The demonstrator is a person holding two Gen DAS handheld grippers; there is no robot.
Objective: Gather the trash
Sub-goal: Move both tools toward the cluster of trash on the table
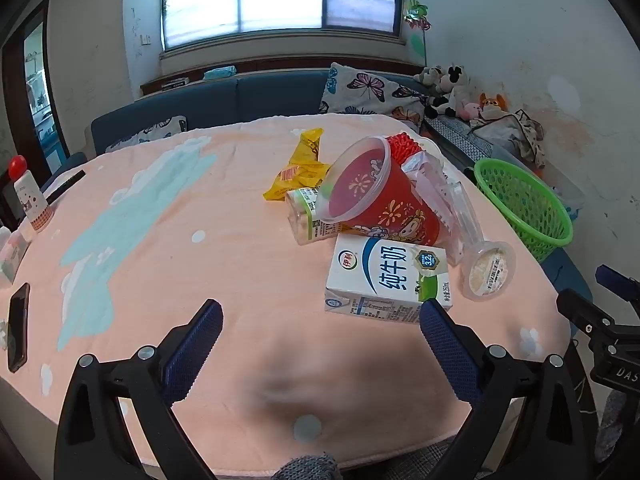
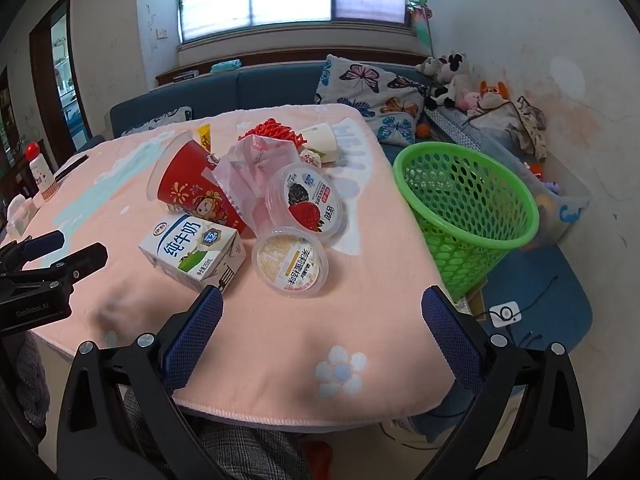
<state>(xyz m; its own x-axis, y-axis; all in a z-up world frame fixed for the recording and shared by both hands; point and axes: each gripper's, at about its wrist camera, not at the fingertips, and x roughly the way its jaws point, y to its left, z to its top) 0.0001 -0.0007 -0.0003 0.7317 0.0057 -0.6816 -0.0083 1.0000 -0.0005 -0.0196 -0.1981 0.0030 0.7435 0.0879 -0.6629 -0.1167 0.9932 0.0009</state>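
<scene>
Evidently nothing is collected: trash pile (image 2: 256, 200) sits mid-bench; green basket (image 2: 472, 208) right, looks empty; left gripper (image 1: 320, 312) and right gripper (image 2: 320, 300) spread, holding nothing.

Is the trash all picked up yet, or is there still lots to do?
Nothing looks done yet. The green basket seems empty. Nothing is in hand: the left gripper and right gripper are both open. Still on the table: the milk carton, red cup, two pudding cups, the yellow wrapper and the rest of the pile.
</scene>
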